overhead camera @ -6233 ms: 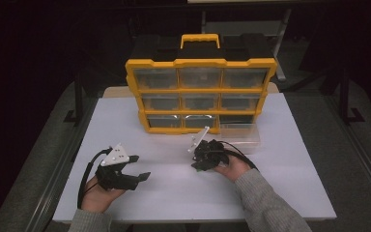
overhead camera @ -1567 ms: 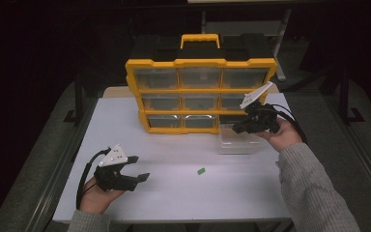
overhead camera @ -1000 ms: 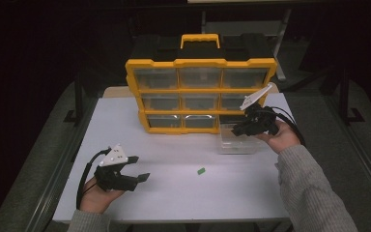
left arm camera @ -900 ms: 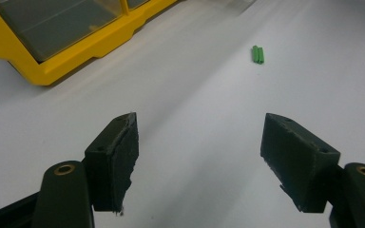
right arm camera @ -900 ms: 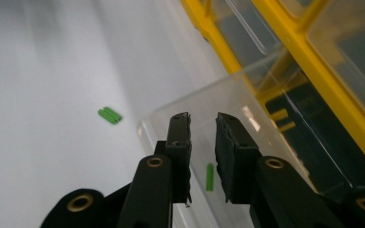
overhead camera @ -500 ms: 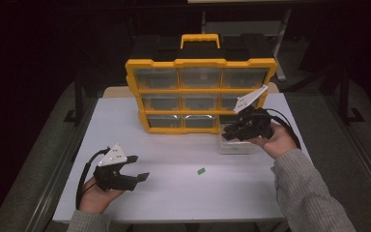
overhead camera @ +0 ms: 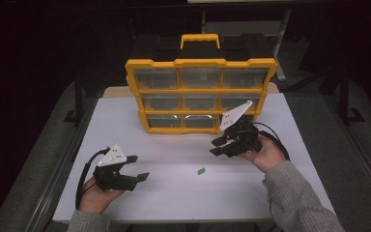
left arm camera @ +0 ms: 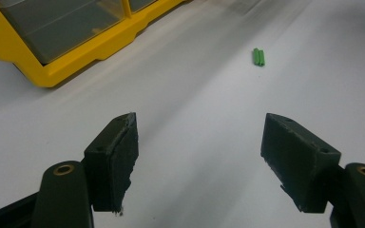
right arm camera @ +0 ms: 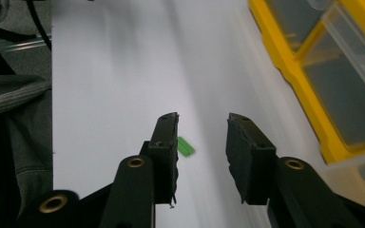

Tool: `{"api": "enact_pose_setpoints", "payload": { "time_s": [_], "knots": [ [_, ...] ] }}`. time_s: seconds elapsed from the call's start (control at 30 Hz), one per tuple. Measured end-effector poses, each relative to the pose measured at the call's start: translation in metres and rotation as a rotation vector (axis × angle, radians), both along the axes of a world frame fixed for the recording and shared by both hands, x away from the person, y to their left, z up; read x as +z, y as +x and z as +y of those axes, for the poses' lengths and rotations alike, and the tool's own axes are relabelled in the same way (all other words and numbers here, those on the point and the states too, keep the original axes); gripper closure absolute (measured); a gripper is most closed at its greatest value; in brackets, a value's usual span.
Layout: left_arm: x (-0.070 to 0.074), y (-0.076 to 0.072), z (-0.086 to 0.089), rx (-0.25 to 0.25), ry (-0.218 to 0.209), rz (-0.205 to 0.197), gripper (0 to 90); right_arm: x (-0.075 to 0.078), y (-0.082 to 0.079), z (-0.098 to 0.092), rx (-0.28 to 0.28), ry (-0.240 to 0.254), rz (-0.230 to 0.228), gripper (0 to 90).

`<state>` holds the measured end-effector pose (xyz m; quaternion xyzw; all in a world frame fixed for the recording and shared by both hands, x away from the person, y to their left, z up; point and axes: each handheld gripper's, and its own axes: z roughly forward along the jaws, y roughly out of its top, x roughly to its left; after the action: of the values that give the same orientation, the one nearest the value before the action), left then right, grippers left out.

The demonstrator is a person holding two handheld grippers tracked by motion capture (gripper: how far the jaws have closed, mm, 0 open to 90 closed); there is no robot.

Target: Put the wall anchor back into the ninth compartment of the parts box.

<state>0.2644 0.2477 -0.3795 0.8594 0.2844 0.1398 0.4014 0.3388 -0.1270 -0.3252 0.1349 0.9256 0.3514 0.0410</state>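
Note:
A small green piece (overhead camera: 201, 170) lies on the white table (overhead camera: 174, 193), between the two grippers. My left gripper (overhead camera: 141, 166) rests at the front left, open and empty; in its own view the green piece (left arm camera: 259, 57) lies well ahead of the left gripper (left arm camera: 199, 133). My right gripper (overhead camera: 216, 147) hovers in front of the yellow organizer (overhead camera: 200, 94), near its bottom right drawer. Its jaws have just been opening and nothing is between them. In the right gripper view the green piece (right arm camera: 186, 146) lies on the table just beyond the left jaw of the right gripper (right arm camera: 202, 118).
The organizer has clear drawers in three rows and a yellow handle (overhead camera: 200, 39). Its bottom right slot looks dark. A clear plastic edge (right arm camera: 361, 173) lies close to the right gripper's side. A grey sleeve (overhead camera: 294, 198) comes in at the lower right.
The right gripper has moved left and toward the near side, away from the organizer's lower right corner, and its jaws have spread wider. The left gripper has stayed put.

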Motion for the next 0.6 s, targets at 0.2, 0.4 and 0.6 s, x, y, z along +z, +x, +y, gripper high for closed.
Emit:
{"api": "enact_pose_setpoints", "payload": {
  "time_s": [0.2,0.4,0.6],
  "knots": [
    [-0.001,0.0,0.0,0.001,-0.008,-0.003,27.9,-0.013,-0.013,0.018,0.06,-0.016,-0.013,61.4],
    [-0.001,-0.001,0.0,0.015,-0.023,0.006,27.9,-0.035,-0.015,0.032,0.082,-0.053,0.015,58.9],
    [-0.001,-0.001,0.0,0.017,-0.027,0.006,28.0,-0.062,-0.01,0.041,0.079,-0.103,0.052,60.0]
  ]
}}
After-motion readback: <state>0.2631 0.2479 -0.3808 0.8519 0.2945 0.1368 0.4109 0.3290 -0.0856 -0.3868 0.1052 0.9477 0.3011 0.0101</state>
